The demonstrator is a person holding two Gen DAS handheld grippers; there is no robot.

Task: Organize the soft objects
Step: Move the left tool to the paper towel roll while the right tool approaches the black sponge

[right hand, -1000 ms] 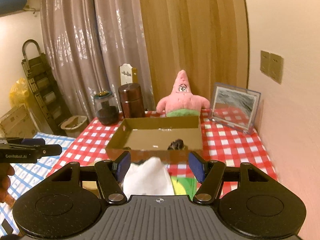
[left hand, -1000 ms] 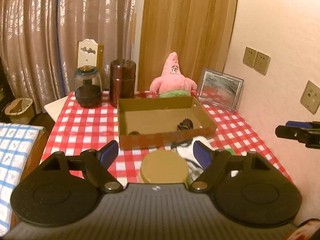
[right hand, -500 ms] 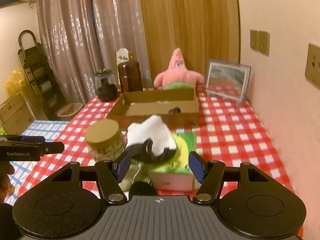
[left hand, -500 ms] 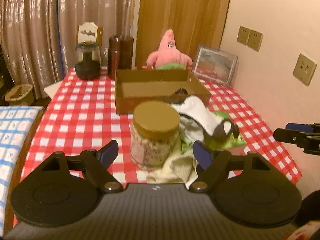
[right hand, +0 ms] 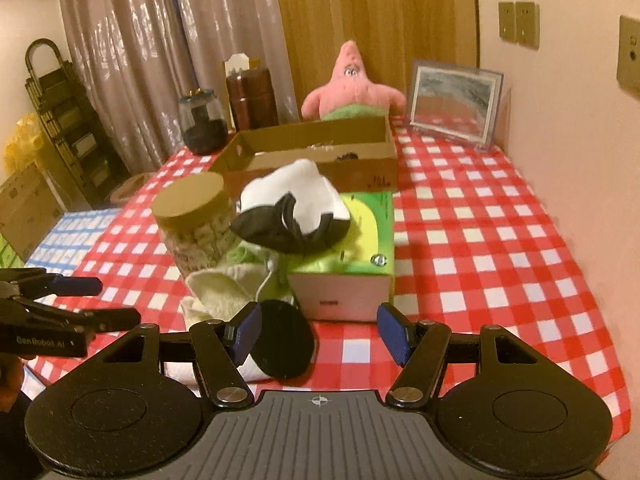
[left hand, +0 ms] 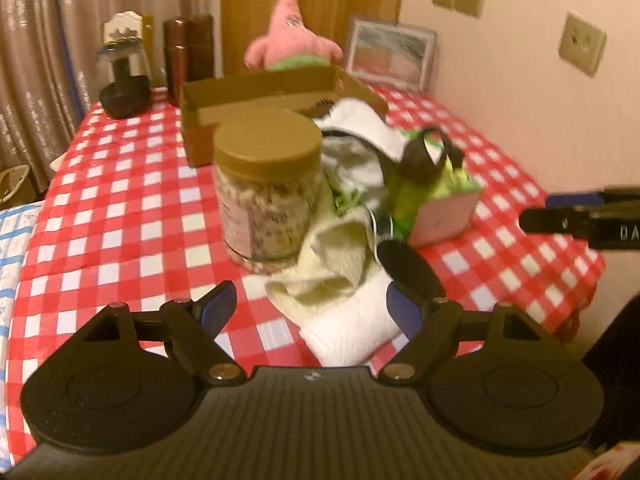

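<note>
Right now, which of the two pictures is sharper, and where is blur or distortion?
Left wrist view: blurred throughout, the brown-lidded clear jar smeared. Right wrist view: sharper, the pink star-shaped plush toy clear. Both: warm dim light, fisheye bending at the edges of the red-and-white checked tablecloth.

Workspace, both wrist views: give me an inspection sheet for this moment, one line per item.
Surface: table with red and white checked cloth.
Job's things: white and black socks draped over a green tissue box; cream cloth and a white sock with a black toe at the near edge; pink plush toy behind an open cardboard box.
Clutter: jar with brown lid, dark glass jar, brown canister, picture frame.
Grippers: left gripper and right gripper both open, holding nothing.
Cables: thin white cord among the cloths.
Surroundings: curtains, wooden door, wall sockets.
</note>
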